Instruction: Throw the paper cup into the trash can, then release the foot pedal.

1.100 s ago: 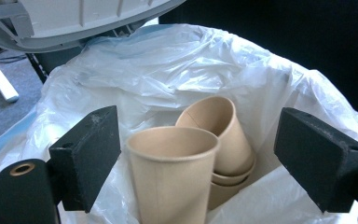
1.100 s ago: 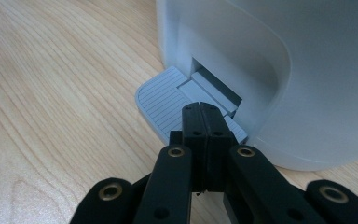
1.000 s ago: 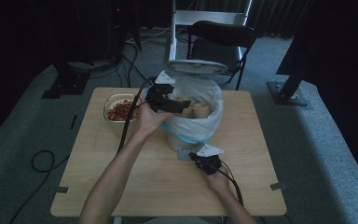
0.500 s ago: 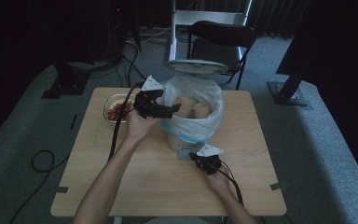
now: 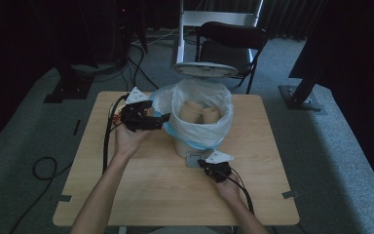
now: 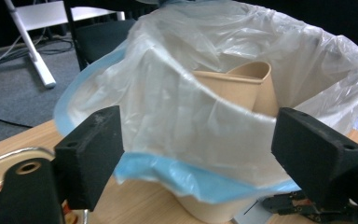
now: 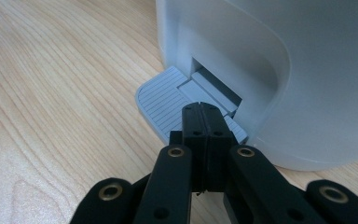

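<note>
While no brand, label or writing can be read on anything here, the things themselves are plain enough. A white pedal bin (image 5: 191, 146) stands near the middle of the wooden counter (image 5: 141, 195), its lid (image 5: 205, 69) raised at the back. A clear bin liner (image 5: 202, 127) with a blue hem is draped over the rim and hangs down the outside, and two brown paper cups (image 5: 202, 112) sit inside it, leaning together.

The left gripper (image 5: 159, 119) is held level just beside the bin's left flank, pointing at the liner. Its jaws stand wide but have just been closing a little; in the left gripper view the liner's bulging side lies between the two black pads (image 6: 93, 149) without being pressed, so nothing is held.

The right gripper (image 5: 205, 163) rests low at the front foot of the bin. Its jaws are pressed fully together — seen close in the right gripper view — and the joined tip lies on the grey ribbed pedal (image 7: 163, 100) that juts from the slot in the bin's base.

Behind the left hand, partly hidden by the gripper and its cable, a shallow metal dish (image 6: 0, 163) holds something red. Beyond the counter stands a dark chair (image 5: 229, 41) on grey carpet, with cables trailing across the floor at the left.
</note>
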`<state>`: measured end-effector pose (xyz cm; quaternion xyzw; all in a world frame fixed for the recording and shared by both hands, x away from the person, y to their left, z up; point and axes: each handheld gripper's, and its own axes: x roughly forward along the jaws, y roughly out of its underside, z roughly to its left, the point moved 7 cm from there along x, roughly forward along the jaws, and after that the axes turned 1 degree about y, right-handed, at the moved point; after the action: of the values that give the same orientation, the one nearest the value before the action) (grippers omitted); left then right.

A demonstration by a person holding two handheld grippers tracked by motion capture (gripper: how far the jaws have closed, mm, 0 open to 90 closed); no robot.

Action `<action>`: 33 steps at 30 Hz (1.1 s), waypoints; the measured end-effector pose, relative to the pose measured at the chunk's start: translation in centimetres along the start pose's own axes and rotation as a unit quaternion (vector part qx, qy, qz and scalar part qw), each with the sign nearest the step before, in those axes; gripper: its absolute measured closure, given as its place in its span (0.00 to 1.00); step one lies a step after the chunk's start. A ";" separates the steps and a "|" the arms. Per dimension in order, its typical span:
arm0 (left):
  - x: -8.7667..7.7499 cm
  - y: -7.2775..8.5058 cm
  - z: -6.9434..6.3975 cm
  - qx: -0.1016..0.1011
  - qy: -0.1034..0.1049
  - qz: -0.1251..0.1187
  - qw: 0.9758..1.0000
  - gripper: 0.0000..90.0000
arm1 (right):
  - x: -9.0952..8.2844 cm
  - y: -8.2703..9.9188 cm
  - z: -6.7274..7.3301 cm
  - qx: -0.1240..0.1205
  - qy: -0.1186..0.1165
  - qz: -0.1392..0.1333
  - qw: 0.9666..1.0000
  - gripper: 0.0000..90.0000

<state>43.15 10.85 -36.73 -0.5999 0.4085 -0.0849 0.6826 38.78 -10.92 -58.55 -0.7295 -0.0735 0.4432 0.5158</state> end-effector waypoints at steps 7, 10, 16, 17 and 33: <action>-1.3 3.2 1.5 -0.022 -0.022 0.012 0.999 0.22 | 0.0 0.0 0.0 -0.001 -0.001 0.000 1.000 1.00; -1.6 4.3 1.9 -0.025 -0.030 0.016 0.999 0.22 | 0.0 0.0 0.0 0.000 -0.001 0.001 1.000 1.00; -2.8 8.1 3.1 -0.045 -0.057 0.023 0.997 0.23 | 0.0 0.0 0.1 -0.001 0.001 0.000 1.000 1.00; -2.8 8.1 3.1 -0.045 -0.057 0.023 0.997 0.23 | 0.0 0.0 0.0 -0.002 0.001 -0.001 1.000 1.00; -2.7 15.8 4.9 -0.081 -0.105 0.053 0.990 0.24 | 0.0 0.0 0.0 0.000 -0.002 0.000 1.000 1.00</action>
<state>38.65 20.37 -49.80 -0.6360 0.3712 0.0483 0.6748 38.80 -10.94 -58.57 -0.7286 -0.0740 0.4445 0.5158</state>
